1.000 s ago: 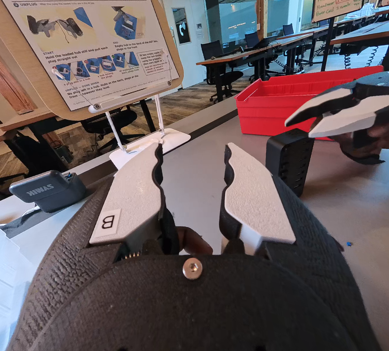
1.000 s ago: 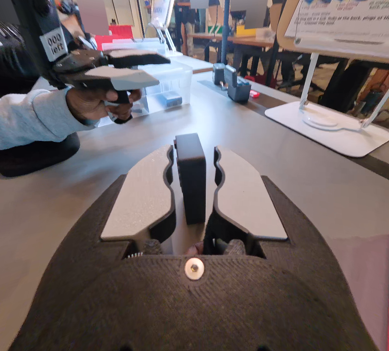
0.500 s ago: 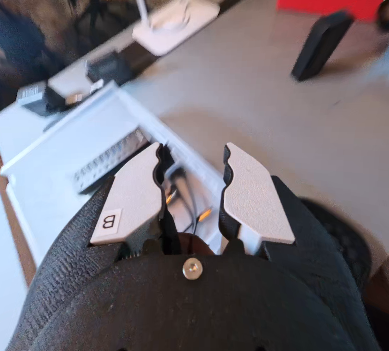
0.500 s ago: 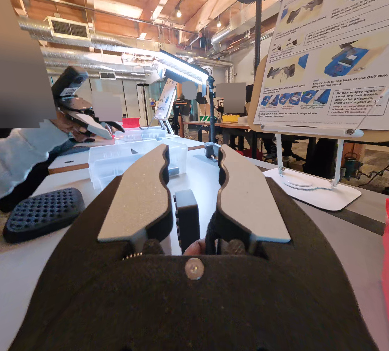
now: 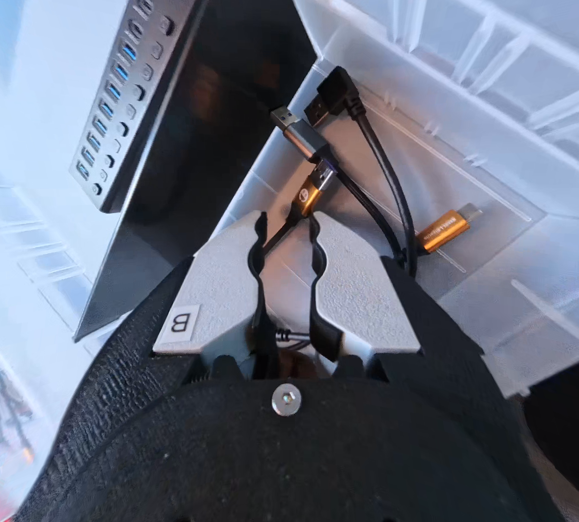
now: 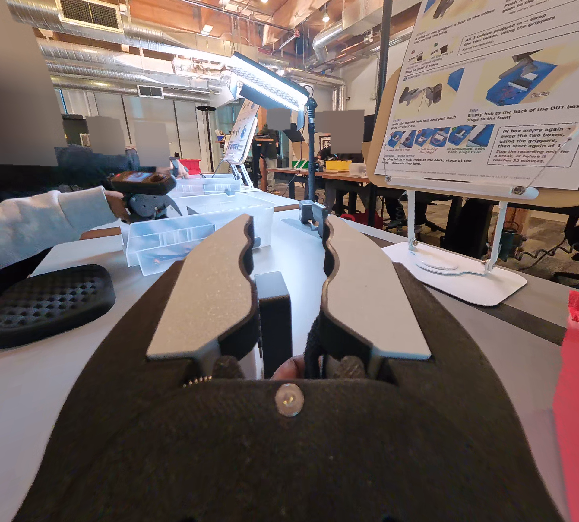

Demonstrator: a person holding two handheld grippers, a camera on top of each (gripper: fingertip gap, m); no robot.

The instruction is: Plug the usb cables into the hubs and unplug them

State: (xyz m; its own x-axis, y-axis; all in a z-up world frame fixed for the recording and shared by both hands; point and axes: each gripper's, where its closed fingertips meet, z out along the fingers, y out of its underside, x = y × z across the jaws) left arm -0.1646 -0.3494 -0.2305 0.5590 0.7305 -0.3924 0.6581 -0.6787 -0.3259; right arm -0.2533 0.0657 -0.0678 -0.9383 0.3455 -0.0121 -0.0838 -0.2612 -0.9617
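In the left wrist view my left gripper (image 5: pixel 286 218) reaches down into a clear plastic box (image 5: pixel 470 74). Its fingers stand partly apart around a black cable ending in an orange plug (image 5: pixel 305 198), without pinching it. Beside it lie a grey USB plug (image 5: pixel 302 135), a black angled plug (image 5: pixel 332 98) and a second orange plug (image 5: pixel 443 231). A grey multi-port hub (image 5: pixel 125 84) lies to the left. In the right wrist view my right gripper (image 6: pixel 288 225) is open around a black hub (image 6: pixel 274 312) standing on the table. The left gripper (image 6: pixel 147 193) shows far left.
The clear box (image 6: pixel 200 225) stands ahead on the left, with more clear boxes behind. A black perforated pad (image 6: pixel 53 300) lies at the left. A white stand (image 6: pixel 454 272) holds an instruction board on the right. A red bin (image 6: pixel 570 381) is at the right edge.
My left gripper has dropped into the clear box, closed in on the cables, and its fingers have narrowed. My right gripper has stayed open around the black hub with a slightly raised view.
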